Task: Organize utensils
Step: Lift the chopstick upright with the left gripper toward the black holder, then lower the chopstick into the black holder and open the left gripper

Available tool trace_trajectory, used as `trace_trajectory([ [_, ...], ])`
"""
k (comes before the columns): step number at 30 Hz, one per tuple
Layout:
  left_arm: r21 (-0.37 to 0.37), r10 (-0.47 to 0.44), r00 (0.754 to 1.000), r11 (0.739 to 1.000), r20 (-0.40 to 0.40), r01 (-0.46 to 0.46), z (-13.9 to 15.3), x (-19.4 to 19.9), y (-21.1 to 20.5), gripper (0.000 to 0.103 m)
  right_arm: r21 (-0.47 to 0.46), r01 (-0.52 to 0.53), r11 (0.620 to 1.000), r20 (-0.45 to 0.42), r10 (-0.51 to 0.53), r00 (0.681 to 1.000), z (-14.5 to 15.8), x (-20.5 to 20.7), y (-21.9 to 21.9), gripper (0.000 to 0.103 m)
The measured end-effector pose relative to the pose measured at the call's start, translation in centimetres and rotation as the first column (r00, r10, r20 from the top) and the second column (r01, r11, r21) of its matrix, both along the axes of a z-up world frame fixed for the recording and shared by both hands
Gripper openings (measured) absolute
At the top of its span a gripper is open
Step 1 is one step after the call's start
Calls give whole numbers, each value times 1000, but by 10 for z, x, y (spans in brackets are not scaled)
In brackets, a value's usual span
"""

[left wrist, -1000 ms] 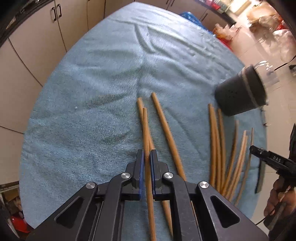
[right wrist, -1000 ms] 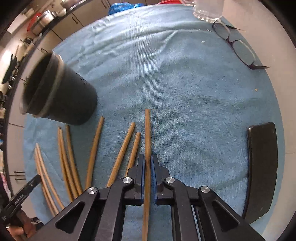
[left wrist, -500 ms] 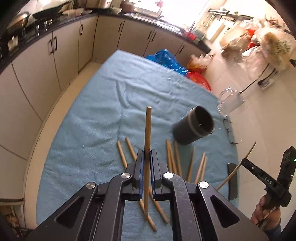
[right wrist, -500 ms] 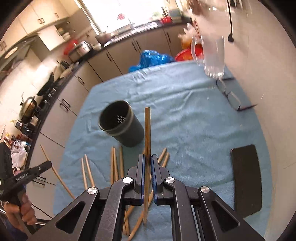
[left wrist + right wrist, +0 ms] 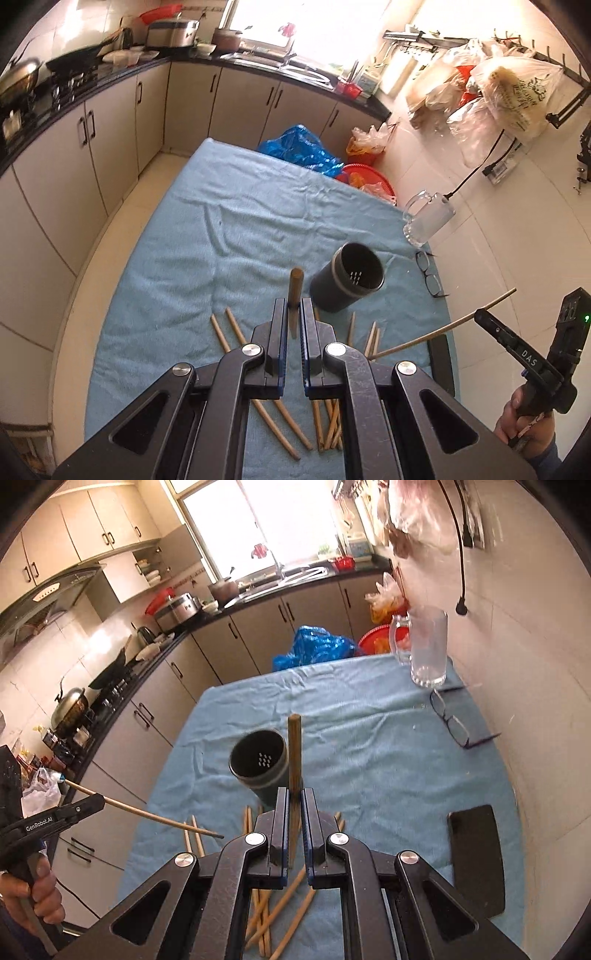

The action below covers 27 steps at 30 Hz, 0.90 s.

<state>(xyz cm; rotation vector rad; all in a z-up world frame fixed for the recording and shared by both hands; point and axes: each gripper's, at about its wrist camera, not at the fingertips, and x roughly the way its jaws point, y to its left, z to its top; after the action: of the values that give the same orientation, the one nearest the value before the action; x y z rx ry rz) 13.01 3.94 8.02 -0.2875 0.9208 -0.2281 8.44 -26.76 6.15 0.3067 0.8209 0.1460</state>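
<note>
I have both tongs clenched, each on one brown wooden chopstick. The left gripper (image 5: 294, 314) holds its chopstick (image 5: 295, 291) pointing forward along the fingers; the right gripper (image 5: 294, 801) holds its chopstick (image 5: 294, 753) the same way. The dark cylindrical holder (image 5: 347, 280) stands upright on the blue cloth (image 5: 221, 229), mouth open, just ahead-right of the left tip and ahead-left of the right tip (image 5: 258, 764). Each stick needs tipping downward to enter. Loose chopsticks (image 5: 236, 334) below: roughly eight, overlap hides some.
</note>
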Motion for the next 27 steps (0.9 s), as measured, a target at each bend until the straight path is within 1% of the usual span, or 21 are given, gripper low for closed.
trace_trajectory([
  [5, 10, -17, 999, 1000, 41, 17, 30, 14, -7, 6, 13, -10, 1000, 50, 9, 999, 26, 13, 0, 6],
  [8, -7, -32, 998, 999, 55, 32, 47, 25, -12, 6, 42, -17, 999, 68, 14, 998, 41, 24, -2, 6],
  [12, -37, -39, 996, 998, 75, 42, 68, 42, -22, 6, 66, -4, 998, 85, -2, 996, 55, 46, -8, 6],
  [15, -38, -40, 996, 998, 83, 44, 76, 57, -33, 6, 87, 12, 996, 80, -19, 997, 58, 62, -12, 6],
  [19, -41, -50, 997, 998, 64, 53, 75, 80, -48, 6, 97, 30, 995, 65, -36, 997, 55, 84, -18, 6],
  [22, -35, -53, 998, 998, 30, 54, 62, 97, -58, 6, 100, 33, 994, 42, -37, 998, 47, 99, -19, 6],
  [27, -12, -58, 998, 998, -35, 58, 32, 116, -73, 6, 104, 23, 994, -20, -21, 1000, 26, 117, -16, 6],
])
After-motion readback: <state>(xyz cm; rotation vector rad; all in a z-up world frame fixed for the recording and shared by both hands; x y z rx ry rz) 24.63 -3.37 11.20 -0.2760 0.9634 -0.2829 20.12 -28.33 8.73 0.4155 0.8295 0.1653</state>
